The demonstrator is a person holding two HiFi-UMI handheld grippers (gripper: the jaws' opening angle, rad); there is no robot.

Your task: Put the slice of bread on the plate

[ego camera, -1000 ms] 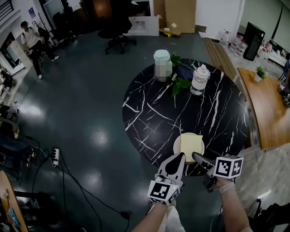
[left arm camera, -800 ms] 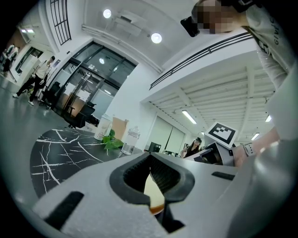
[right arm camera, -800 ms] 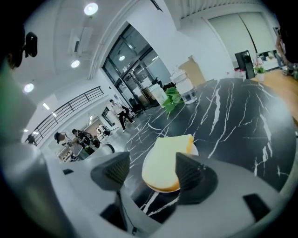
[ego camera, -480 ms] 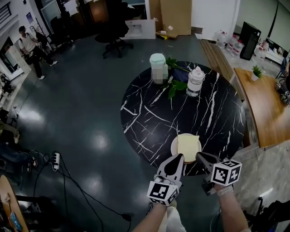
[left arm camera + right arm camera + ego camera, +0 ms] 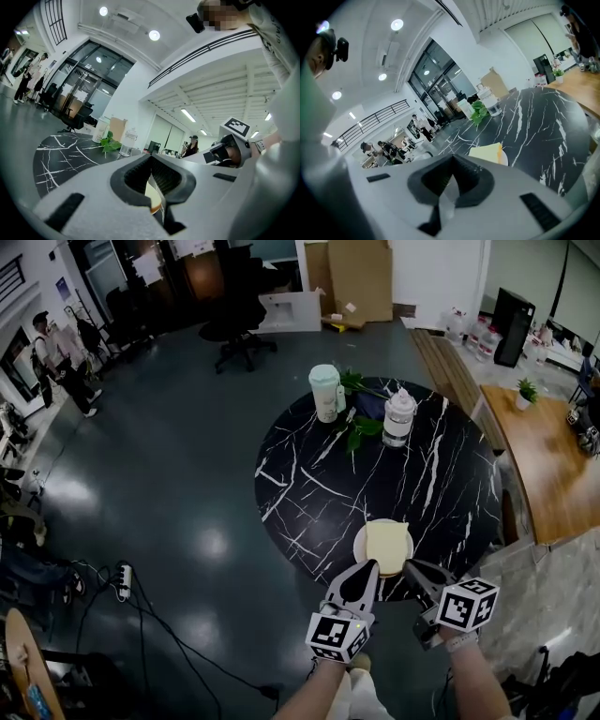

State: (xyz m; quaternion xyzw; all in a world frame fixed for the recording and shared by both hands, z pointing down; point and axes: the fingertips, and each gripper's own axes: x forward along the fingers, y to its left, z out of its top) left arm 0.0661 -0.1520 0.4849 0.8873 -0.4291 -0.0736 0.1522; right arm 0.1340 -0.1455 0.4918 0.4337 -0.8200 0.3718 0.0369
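Observation:
A pale square slice of bread lies flat on a small white plate at the near edge of the round black marble table. My left gripper hovers just short of the plate's near rim, shut and holding nothing. Just to the plate's right, my right gripper is also shut and holds nothing. In the right gripper view the bread and plate lie just beyond the closed right gripper. In the left gripper view the bread shows behind the closed left gripper.
At the table's far side stand a white and green jug, a clear bottle and a leafy plant. A wooden bench runs along the right. A power strip with cables lies on the floor at left. People stand far left.
The right gripper's jaws have closed with nothing in them, and it has lifted a little away from the plate. The bread stays on the plate. The left gripper has hardly moved.

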